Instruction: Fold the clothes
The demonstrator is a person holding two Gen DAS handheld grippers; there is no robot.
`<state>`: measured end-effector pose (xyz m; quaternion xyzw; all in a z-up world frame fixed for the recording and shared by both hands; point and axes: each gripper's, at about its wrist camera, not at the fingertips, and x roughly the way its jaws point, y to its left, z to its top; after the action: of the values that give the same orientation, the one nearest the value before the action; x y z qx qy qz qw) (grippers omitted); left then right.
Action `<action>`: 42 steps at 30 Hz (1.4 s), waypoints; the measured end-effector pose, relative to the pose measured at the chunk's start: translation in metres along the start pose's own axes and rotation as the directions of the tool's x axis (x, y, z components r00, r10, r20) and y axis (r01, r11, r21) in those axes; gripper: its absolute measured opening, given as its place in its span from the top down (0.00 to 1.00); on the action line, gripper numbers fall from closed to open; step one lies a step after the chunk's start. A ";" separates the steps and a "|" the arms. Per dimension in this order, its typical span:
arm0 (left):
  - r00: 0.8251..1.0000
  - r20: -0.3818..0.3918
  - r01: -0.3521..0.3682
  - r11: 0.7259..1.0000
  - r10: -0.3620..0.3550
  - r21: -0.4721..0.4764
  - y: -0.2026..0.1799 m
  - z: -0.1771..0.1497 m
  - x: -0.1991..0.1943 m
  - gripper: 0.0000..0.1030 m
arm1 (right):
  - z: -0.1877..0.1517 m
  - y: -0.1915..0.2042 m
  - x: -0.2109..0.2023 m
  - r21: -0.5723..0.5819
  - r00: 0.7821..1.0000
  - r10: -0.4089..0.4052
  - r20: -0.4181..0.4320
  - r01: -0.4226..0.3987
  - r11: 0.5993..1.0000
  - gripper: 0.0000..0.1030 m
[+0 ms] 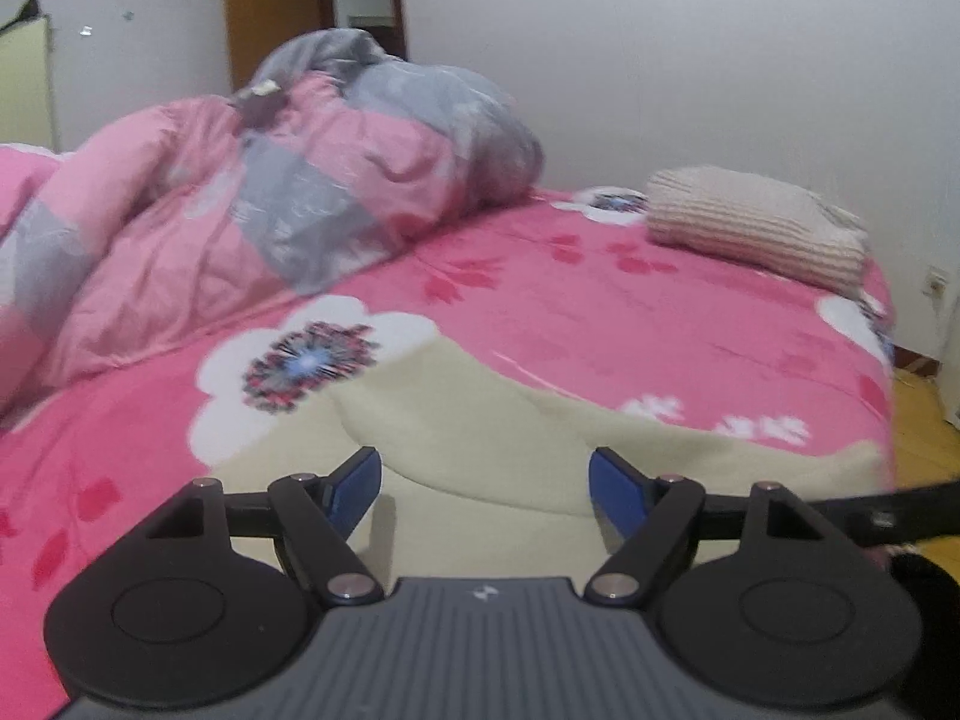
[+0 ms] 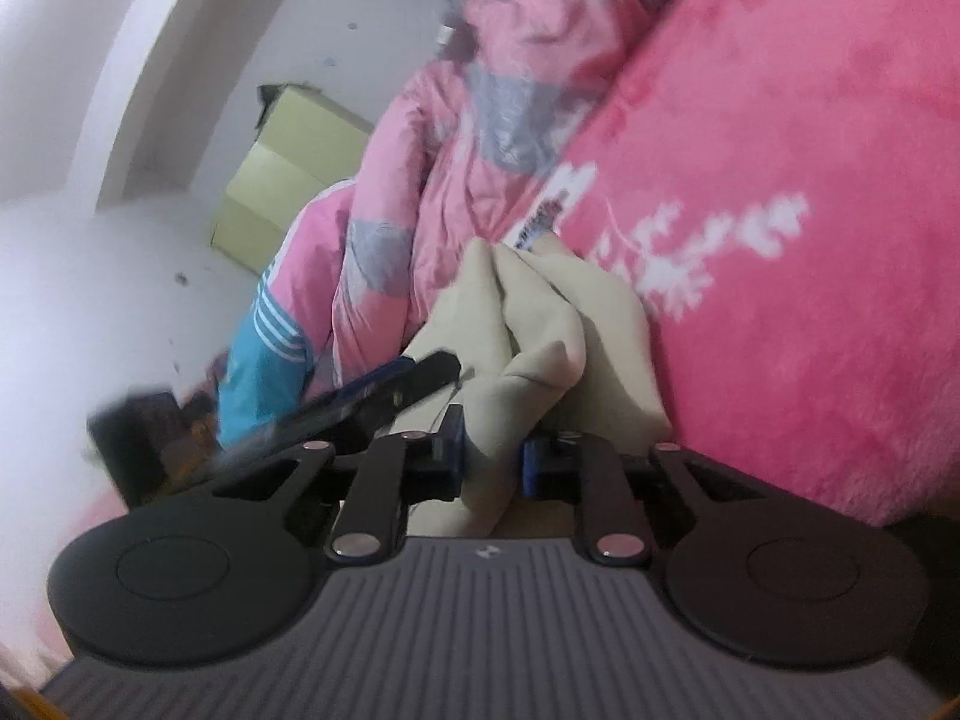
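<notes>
Right gripper [image 2: 492,459], tilted hard to one side, is pinching a bunched fold of a cream garment [image 2: 540,324] between its blue pads [image 2: 530,468], the jaws nearly closed on the cloth; the left gripper [image 1: 485,483] is hanging wide open just above the same cream garment [image 1: 480,420], gripping nothing. Much is going unseen: motion blur is smearing both views, the garment's near edge is disappearing behind the left gripper's body, and its type is not clear from either camera. A dark strap-like shape [image 1: 888,510] is cutting in from the right edge of the left wrist view, too blurred to identify. The garment is lying on the near part of a pink floral bedspread [image 1: 600,312], pale, plain and soft, spreading flat with one rounded fold in the left view and rising in gathered ridges in the right. Only the left wrist camera is showing a striped beige folded item [image 1: 756,228] resting far right on the bed, well apart from the garment, with a pink-and-grey quilt [image 1: 288,180] heaped far left. Only the right wrist camera is catching a blue sleeve with white stripes [image 2: 264,354] and the other gripper's dark finger [image 2: 384,396] beside the held cloth
</notes>
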<state>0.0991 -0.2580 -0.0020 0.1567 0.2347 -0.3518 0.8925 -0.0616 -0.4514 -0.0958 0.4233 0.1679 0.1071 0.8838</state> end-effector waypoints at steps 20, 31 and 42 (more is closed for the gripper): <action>0.997 -0.069 -0.022 1.000 0.021 -0.010 0.004 -0.003 0.028 0.23 | -0.008 -0.030 -0.007 0.127 0.999 0.022 0.028 -0.026 0.992 0.86; 0.999 -0.014 -0.051 0.999 0.052 0.019 -0.003 0.003 -0.002 0.23 | -0.005 -0.019 -0.068 0.007 0.988 -0.101 0.116 0.101 0.995 0.74; 0.999 -0.047 0.009 0.995 -0.004 0.102 -0.035 -0.051 -0.053 0.23 | 0.003 0.017 -0.030 -0.259 0.978 -0.210 0.014 0.207 0.944 0.89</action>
<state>0.0248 -0.2305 -0.0208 0.2096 0.2378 -0.3625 0.8764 -0.0887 -0.4530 -0.0741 0.2835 0.2023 0.0367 0.9367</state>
